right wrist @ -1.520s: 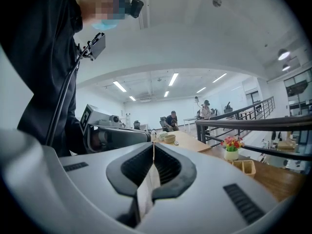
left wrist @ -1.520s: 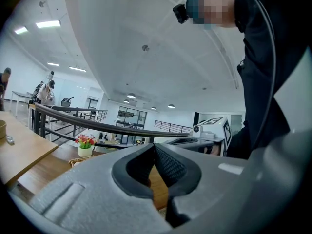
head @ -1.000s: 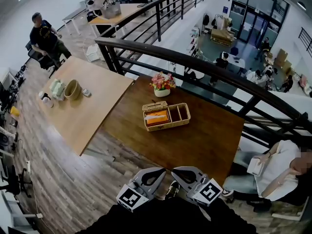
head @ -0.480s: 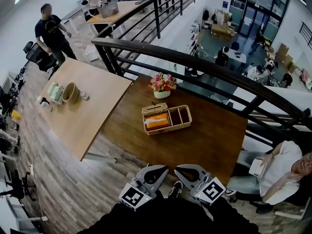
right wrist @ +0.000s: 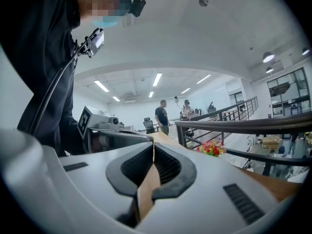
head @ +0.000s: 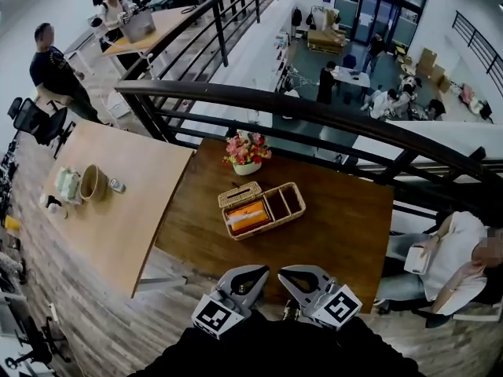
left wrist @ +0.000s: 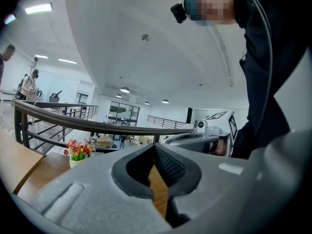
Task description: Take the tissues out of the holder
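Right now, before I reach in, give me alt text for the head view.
The left gripper and right gripper, both shut and empty, hover side by side at the near edge of a dark wooden table. A wicker holder sits mid-table, an orange tissue pack in its left compartment. A flower pot stands behind it, by a railing.

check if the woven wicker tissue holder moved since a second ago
No: the woven wicker holder still sits beside the white flower pot; only the view shifted.
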The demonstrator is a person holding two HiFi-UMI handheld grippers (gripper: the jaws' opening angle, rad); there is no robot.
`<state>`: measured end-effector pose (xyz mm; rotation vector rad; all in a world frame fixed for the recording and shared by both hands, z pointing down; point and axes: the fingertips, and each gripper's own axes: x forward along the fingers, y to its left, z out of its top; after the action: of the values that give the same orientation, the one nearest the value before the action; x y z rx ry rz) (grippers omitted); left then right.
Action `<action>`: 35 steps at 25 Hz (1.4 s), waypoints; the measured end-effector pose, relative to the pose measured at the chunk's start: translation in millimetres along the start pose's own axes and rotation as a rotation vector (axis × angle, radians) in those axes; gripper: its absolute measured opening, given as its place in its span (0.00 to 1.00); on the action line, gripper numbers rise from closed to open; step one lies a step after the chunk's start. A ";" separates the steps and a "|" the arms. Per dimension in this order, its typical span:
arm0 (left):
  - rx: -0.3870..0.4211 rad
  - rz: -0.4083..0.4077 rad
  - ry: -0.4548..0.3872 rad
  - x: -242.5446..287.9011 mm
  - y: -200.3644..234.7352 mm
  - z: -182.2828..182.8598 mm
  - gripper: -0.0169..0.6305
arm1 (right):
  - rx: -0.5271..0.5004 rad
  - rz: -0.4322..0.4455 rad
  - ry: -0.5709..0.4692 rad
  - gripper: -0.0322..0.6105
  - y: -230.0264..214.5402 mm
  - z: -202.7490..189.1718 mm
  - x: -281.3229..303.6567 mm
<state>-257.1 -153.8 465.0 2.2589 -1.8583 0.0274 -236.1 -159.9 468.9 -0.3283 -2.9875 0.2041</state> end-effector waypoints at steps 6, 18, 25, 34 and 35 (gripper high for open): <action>0.027 -0.085 0.030 9.9 54.1 8.2 0.04 | 0.011 -0.069 0.004 0.06 -25.3 11.3 47.1; 0.081 -0.178 0.192 40.3 152.2 -20.4 0.04 | 0.057 -0.258 0.013 0.06 -74.8 14.4 105.7; 0.112 -0.204 0.438 79.4 189.0 -89.5 0.04 | 0.094 -0.337 0.019 0.06 -96.8 -5.5 103.3; 0.236 -0.165 0.707 108.7 230.4 -167.3 0.05 | 0.124 -0.365 0.035 0.06 -97.3 -11.2 103.6; 0.242 -0.169 0.723 111.5 231.2 -171.4 0.05 | 0.125 -0.369 0.034 0.06 -97.2 -12.1 102.8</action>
<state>-438.3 -272.6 684.8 2.1191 -1.3236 0.9478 -354.0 -229.4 506.8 0.2290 -2.9147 0.3370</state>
